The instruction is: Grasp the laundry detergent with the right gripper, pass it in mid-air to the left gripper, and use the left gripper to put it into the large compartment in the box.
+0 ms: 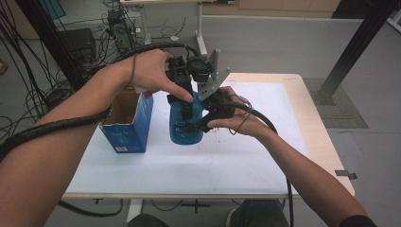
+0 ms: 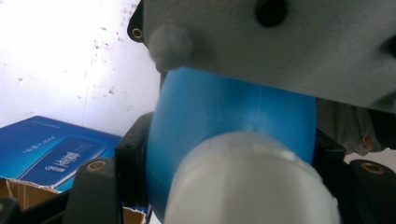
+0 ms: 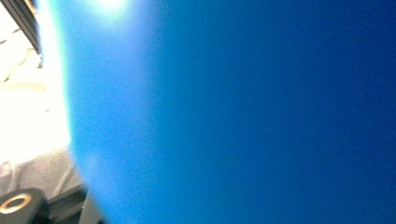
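High view, my left gripper (image 1: 185,87) clamped on the white cap (image 2: 252,182) of a blue bottle (image 1: 182,127), my right gripper (image 1: 201,124) gripping its body, open blue box (image 1: 127,125) just beside on the table (image 1: 227,165)

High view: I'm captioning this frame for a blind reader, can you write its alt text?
A person's two hand-held tongs grip a blue bottle standing on a white table: the left tongs at its top, the right tongs on its side. An open blue carton stands just left of it.

Blue bottle (image 1: 182,127), white cap (image 2: 252,182)
Upright on the white table sheet, just right of the open blue carton; smooth rounded shoulder, printed label on its body.
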The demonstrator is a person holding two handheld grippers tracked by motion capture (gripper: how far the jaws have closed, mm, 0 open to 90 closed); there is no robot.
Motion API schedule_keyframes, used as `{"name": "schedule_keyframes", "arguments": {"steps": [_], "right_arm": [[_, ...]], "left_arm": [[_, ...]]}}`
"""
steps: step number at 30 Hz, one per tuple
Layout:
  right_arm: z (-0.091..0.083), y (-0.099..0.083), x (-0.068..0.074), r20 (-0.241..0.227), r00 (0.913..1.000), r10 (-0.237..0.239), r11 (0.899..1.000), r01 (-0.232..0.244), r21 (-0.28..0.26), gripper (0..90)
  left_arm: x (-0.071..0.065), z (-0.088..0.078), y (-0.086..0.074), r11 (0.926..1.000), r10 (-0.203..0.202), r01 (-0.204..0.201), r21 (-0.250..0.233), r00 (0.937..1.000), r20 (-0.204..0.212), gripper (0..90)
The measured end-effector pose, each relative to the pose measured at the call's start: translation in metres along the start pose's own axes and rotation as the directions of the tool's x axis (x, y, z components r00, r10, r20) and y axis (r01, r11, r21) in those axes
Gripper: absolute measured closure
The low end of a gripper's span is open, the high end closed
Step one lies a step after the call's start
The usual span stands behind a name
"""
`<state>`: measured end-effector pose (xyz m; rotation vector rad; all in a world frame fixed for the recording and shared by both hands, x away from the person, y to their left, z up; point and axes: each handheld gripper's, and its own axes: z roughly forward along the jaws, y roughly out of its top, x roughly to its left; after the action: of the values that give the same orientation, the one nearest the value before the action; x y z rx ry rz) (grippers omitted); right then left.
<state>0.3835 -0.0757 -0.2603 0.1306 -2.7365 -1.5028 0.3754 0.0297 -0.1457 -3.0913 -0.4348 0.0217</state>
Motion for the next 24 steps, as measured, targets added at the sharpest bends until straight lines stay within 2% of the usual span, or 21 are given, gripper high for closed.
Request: {"name": "schedule_keyframes", "arguments": {"steps": [11, 24], "right_arm": [[0.0019, -0.0006, 0.0002, 0.008, 0.9999, -0.007, 1.000, 0.007, 0.008, 44.0], [0.0072, -0.0018, 0.0001, 0.000, 0.9999, -0.012, 1.000, 0.012, 0.015, 43.9]], "left_arm": [[-0.0009, 0.0018, -0.0003, 0.9999, 0.003, -0.003, 0.010, 0.9999, -0.011, 35.7], [-0.0005, 0.0066, -0.0020, 0.9997, 0.000, 0.001, 0.025, 1.0000, -0.003, 35.9]]}}
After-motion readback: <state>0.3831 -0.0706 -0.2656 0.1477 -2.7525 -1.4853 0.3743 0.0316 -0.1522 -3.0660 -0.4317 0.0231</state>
